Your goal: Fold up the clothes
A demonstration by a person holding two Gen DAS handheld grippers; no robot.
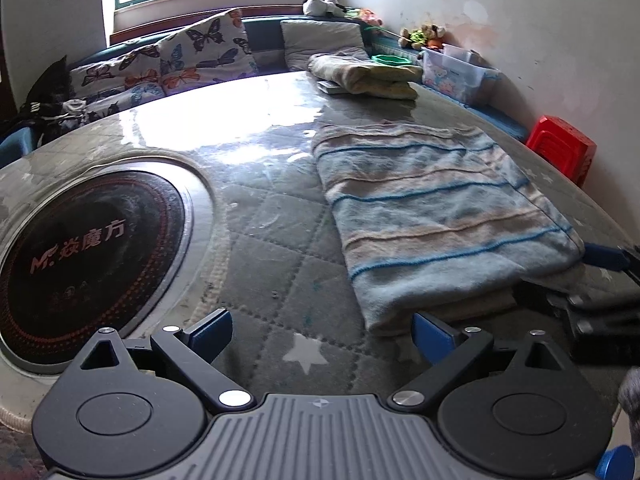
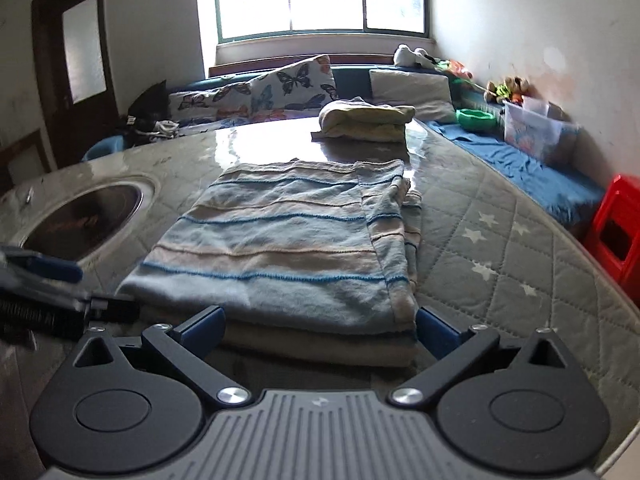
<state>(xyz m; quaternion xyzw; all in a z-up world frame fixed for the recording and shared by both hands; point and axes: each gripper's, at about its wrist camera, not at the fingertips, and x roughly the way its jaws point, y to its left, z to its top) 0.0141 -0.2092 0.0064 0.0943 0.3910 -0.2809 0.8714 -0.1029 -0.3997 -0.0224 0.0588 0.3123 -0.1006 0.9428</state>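
A folded garment (image 1: 440,208) with pale blue, beige and thin blue stripes lies flat on the quilted star-print table cover (image 1: 280,264). My left gripper (image 1: 324,332) stands open over bare cover, just left of the garment's near corner, with nothing between its fingers. In the right wrist view the same garment (image 2: 288,248) fills the middle. My right gripper (image 2: 320,328) is open, its blue pads flanking the garment's near folded edge without pressing it. Each gripper shows at the edge of the other's view: the right one (image 1: 608,258) and the left one (image 2: 48,268).
A second folded yellowish garment (image 2: 364,120) lies at the table's far side. A round black cooktop (image 1: 80,256) is set into the table at left. Butterfly cushions (image 1: 200,52), a clear plastic box (image 1: 456,72) and a red stool (image 1: 560,148) line the bench and wall.
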